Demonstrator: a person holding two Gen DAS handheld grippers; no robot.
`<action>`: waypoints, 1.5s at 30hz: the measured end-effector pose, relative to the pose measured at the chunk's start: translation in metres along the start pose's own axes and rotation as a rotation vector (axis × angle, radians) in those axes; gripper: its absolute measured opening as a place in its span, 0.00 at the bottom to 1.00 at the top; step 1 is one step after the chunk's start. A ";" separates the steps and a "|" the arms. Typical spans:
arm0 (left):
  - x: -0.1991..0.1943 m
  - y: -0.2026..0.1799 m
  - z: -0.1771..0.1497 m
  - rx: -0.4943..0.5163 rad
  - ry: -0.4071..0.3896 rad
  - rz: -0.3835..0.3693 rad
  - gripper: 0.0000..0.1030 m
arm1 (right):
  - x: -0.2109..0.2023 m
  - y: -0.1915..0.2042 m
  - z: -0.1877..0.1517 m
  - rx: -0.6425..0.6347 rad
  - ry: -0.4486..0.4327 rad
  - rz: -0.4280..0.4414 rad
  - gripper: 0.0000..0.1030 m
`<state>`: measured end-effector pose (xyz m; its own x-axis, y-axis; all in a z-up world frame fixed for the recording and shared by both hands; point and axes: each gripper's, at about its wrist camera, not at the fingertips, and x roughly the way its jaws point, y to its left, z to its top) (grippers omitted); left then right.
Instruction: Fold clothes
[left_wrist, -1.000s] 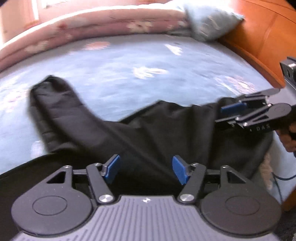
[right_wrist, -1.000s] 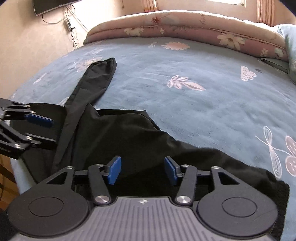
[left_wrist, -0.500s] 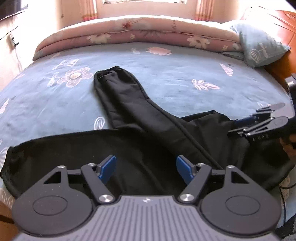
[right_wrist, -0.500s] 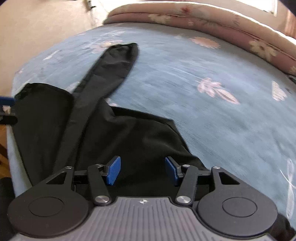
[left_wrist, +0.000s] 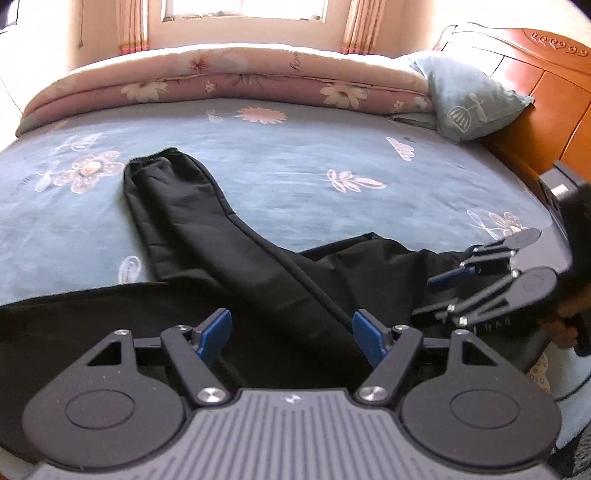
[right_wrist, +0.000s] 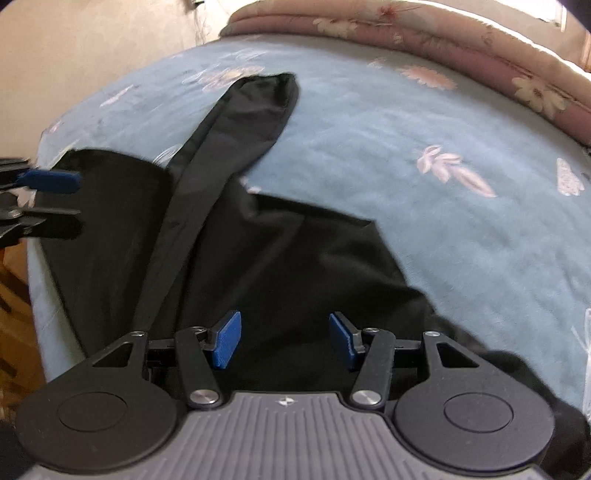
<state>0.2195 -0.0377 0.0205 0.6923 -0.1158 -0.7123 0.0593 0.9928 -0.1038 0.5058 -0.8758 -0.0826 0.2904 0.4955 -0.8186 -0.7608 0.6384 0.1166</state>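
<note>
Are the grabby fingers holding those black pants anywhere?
No. The left gripper has just been opening and the right gripper is open above the black pants, gripping nothing.

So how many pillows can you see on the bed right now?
1. A light blue pillow sits at the far right corner of the bed, leaning against the wooden headboard, beside the rolled floral quilt. Others may be hidden behind that quilt.

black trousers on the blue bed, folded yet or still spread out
Spread out, not folded: the black cloth trousers lie flat on the blue floral bedsheet, one leg angled toward the window, the other sideways along the near edge.
</note>
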 end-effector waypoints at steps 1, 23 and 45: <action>0.002 0.000 0.001 -0.008 0.003 0.002 0.71 | 0.000 0.004 -0.001 -0.008 0.002 0.010 0.57; 0.047 0.092 0.002 -0.503 0.085 -0.308 0.76 | -0.024 0.042 -0.004 0.035 -0.089 -0.011 0.57; 0.152 0.170 0.021 -0.600 0.276 -0.569 0.76 | -0.024 0.098 0.012 0.184 -0.054 -0.317 0.61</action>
<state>0.3501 0.1143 -0.0905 0.4687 -0.6701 -0.5756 -0.0998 0.6072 -0.7882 0.4315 -0.8179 -0.0448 0.5289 0.2833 -0.8000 -0.5128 0.8578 -0.0352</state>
